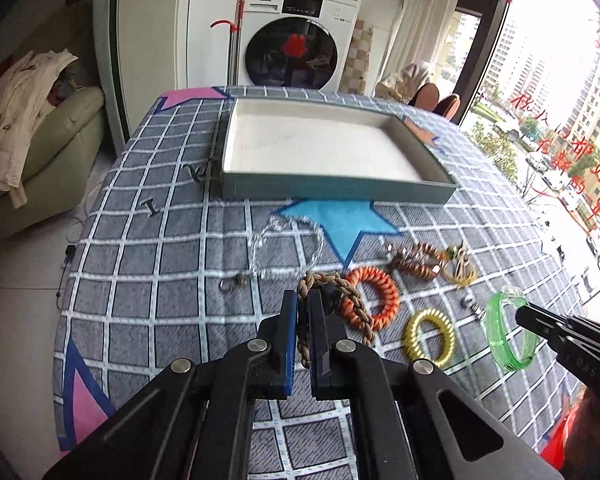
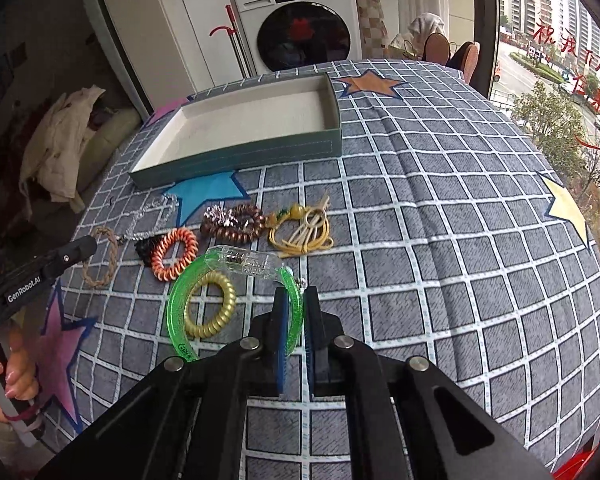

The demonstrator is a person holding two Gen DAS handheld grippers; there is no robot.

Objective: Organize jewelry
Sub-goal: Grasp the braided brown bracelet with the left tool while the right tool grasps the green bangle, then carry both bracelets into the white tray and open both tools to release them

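Two tools: left tool (image 1: 303, 300) grips one rope bracelet (image 1: 340, 284), right tool (image 2: 295, 300) one green bangle (image 2: 180, 300).

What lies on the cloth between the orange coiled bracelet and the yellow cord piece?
The brown copper-coloured coiled bracelet lies between the orange coiled bracelet and the yellow cord piece. The right wrist view shows it best.

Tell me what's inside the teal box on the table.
The teal box shows only its bare white lining in both views; no jewelry lies in it. In the left wrist view its near wall hides a thin strip of floor along the front edge.
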